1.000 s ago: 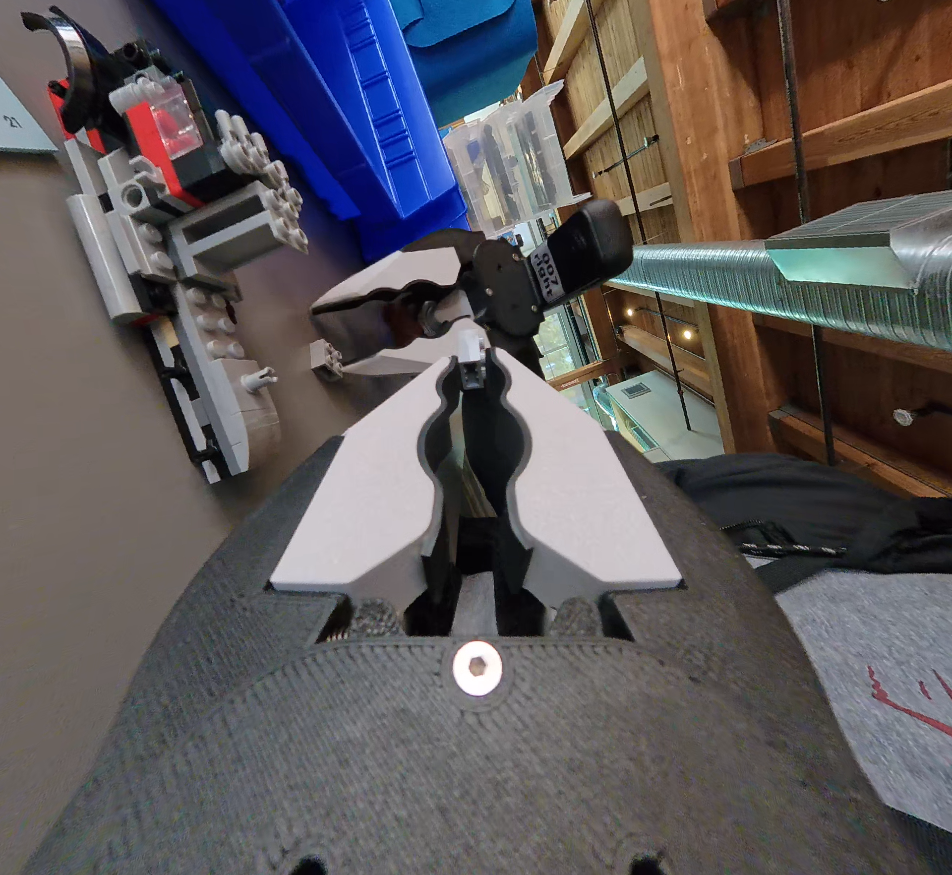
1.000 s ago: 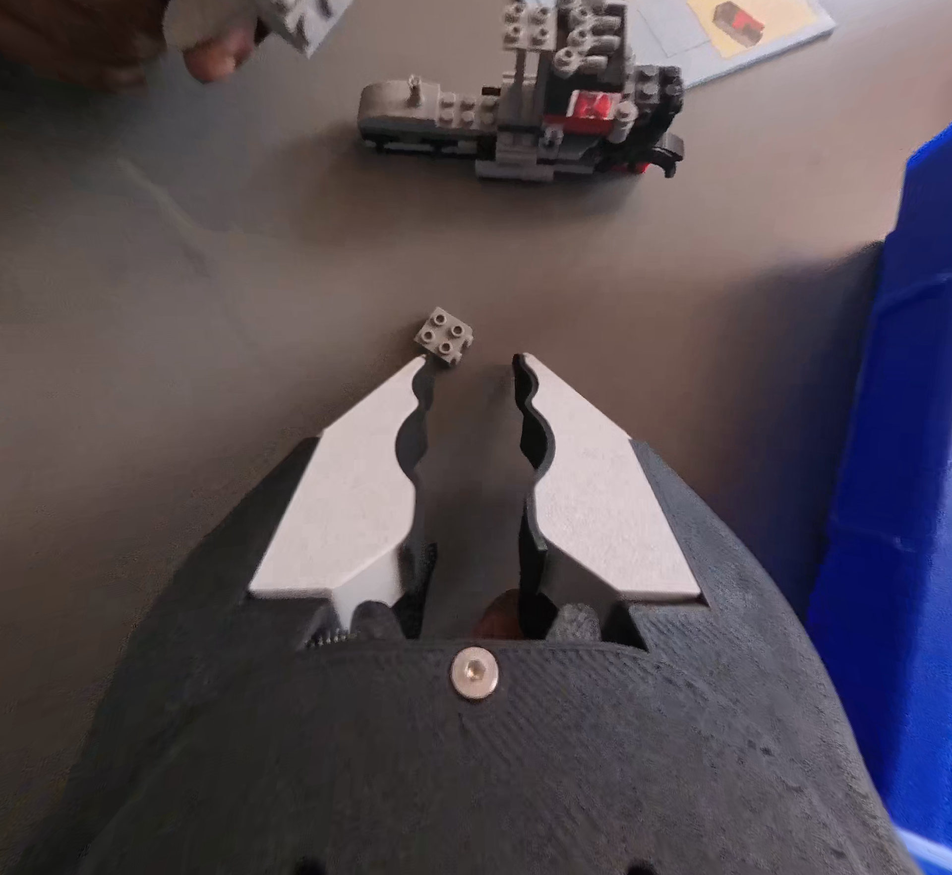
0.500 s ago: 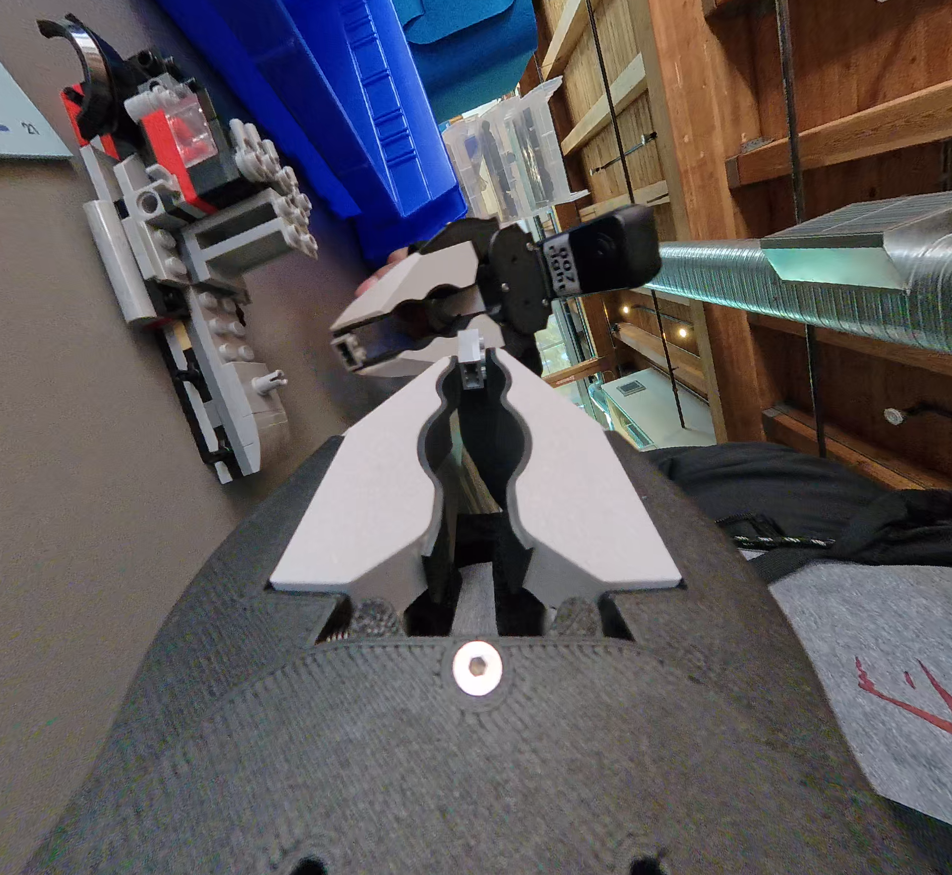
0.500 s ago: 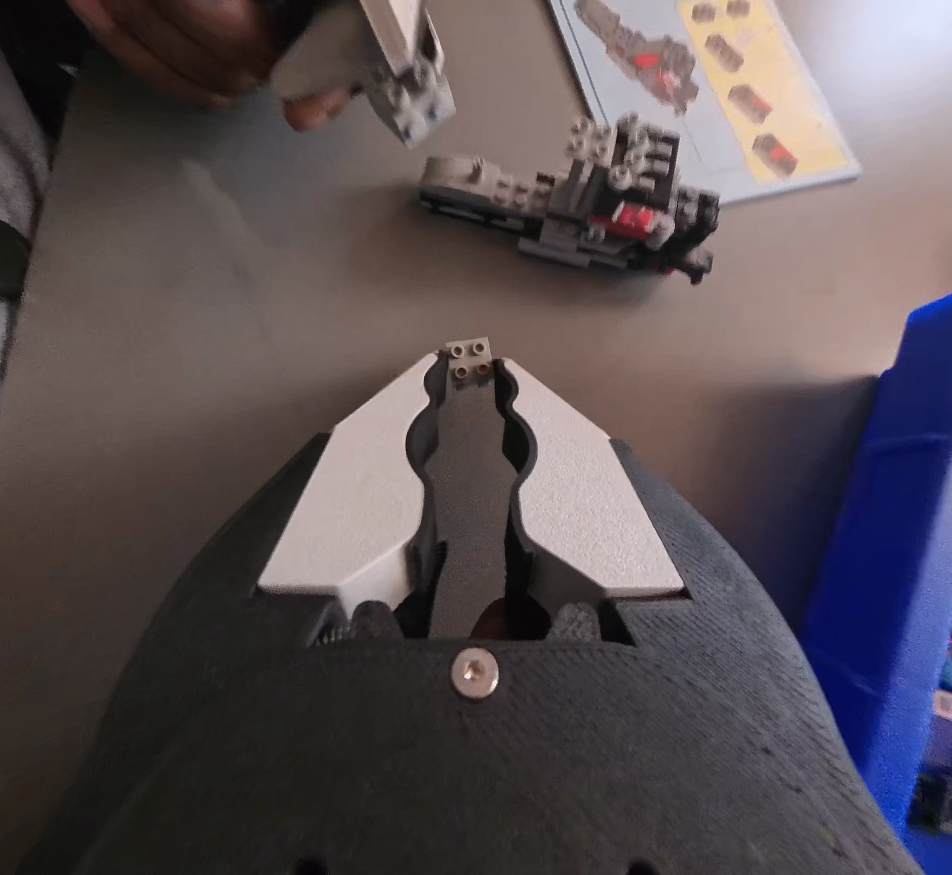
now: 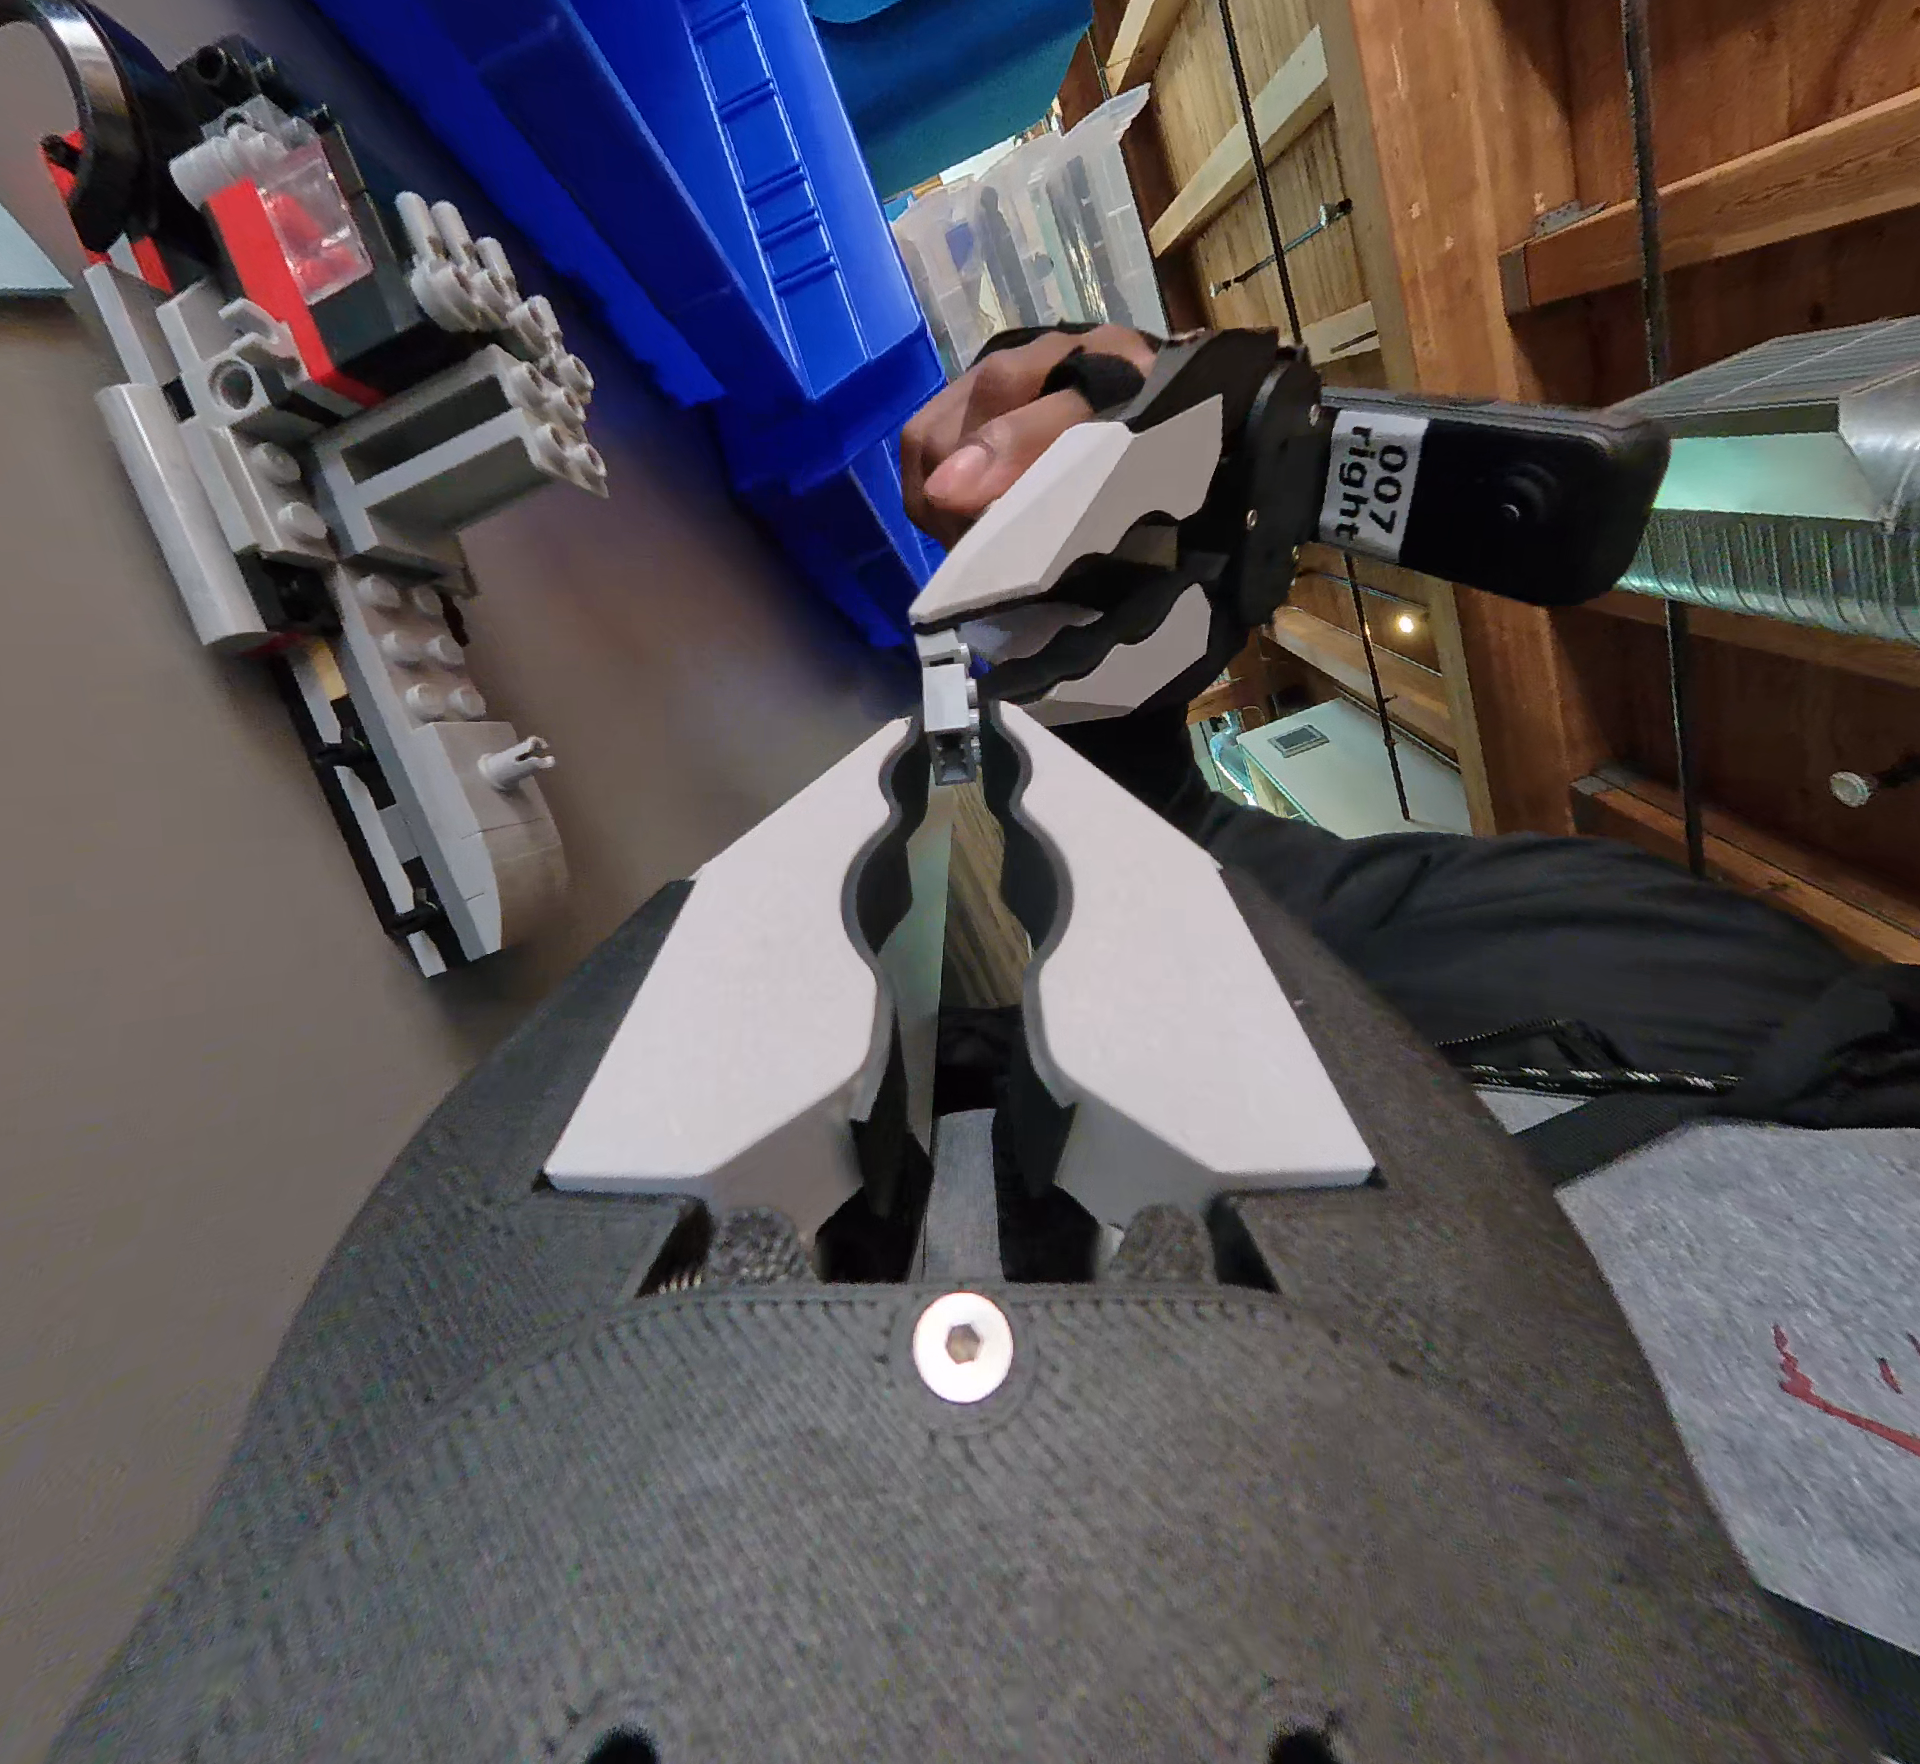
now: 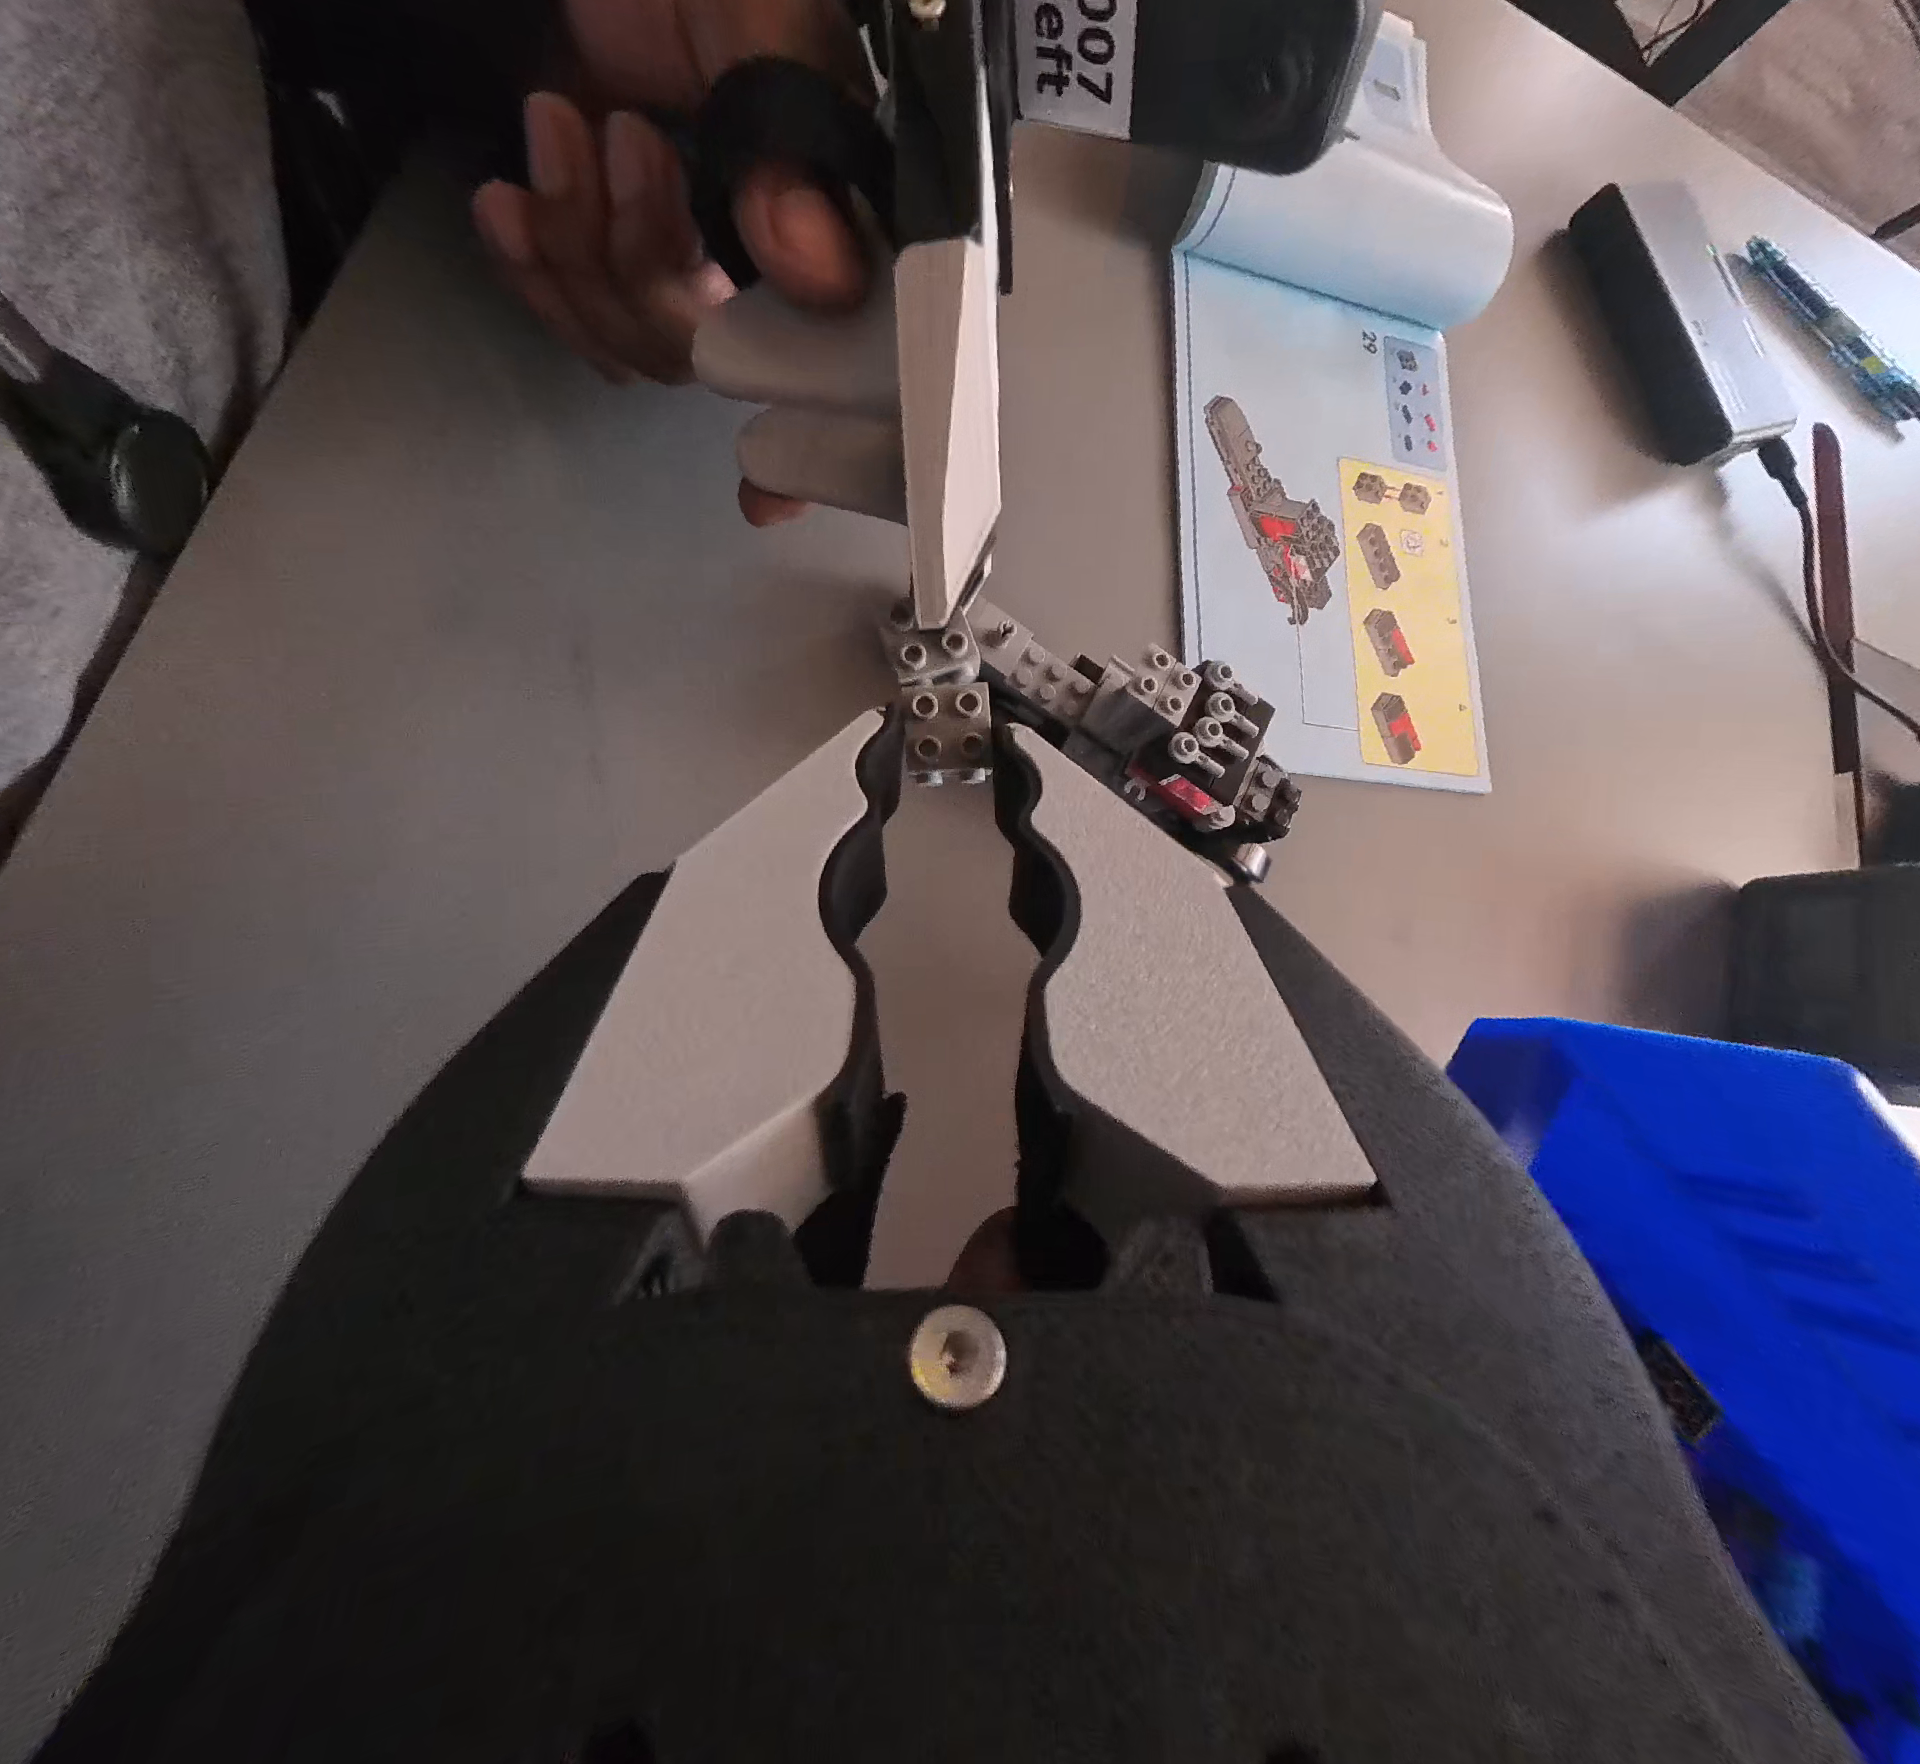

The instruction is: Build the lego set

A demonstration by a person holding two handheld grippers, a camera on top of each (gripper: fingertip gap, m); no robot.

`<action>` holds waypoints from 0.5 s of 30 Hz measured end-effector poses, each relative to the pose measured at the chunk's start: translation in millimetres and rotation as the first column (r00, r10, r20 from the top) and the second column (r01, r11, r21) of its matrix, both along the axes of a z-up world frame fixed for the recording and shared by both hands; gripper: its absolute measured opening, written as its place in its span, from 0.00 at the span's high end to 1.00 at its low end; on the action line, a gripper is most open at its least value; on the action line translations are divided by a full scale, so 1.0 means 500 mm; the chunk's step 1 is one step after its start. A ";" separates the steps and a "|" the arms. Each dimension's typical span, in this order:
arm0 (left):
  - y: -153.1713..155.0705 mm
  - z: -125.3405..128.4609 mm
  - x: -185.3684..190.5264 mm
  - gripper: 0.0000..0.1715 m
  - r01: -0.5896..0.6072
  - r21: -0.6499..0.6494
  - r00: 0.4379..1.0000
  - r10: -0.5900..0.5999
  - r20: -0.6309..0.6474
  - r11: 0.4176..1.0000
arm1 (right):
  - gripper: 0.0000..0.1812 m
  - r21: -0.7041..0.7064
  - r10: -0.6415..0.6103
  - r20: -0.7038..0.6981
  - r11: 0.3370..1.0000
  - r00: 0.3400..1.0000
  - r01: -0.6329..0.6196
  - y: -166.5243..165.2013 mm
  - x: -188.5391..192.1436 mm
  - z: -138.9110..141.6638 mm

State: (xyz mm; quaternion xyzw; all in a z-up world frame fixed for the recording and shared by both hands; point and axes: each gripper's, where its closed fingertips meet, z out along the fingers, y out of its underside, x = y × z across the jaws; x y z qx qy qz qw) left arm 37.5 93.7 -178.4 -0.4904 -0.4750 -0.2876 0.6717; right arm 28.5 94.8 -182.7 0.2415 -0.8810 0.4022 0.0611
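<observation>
Wood-walled workshop rm, daylight coming in.
Grey table (image 6: 436, 779) sitting w/ blue bins (image 5: 665, 156) along its far edge; silver duct (image 5: 1766, 509) running past wooden shelving (image 5: 1714, 187).

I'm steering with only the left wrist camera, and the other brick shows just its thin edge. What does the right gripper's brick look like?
Observer: The right gripper is shut on a square grey brick with four studs facing its camera.
Operator: Is the instruction book open?
Observer: Yes, the booklet lies open on the table, beyond the half-built model, showing a page with a yellow panel.
Operator: Is anything else lying there?
Observer: A black and silver box sits to the right of the booklet, with a cable plugged into it.
</observation>
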 end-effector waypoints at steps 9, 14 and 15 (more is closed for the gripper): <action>0.007 0.001 0.007 0.94 0.031 -0.007 0.999 -0.031 -0.009 0.999 | 0.91 0.049 0.082 -0.037 0.996 0.996 -0.080 0.006 0.013 -0.001; 0.006 -0.001 0.005 0.94 0.021 -0.017 1.000 -0.022 -0.011 1.000 | 0.91 0.083 0.104 -0.059 0.992 0.993 -0.099 0.005 0.013 -0.003; 0.005 -0.001 0.004 0.94 0.014 -0.021 1.000 -0.014 -0.012 1.000 | 0.91 0.090 0.100 -0.061 0.992 0.993 -0.094 0.004 0.011 -0.004</action>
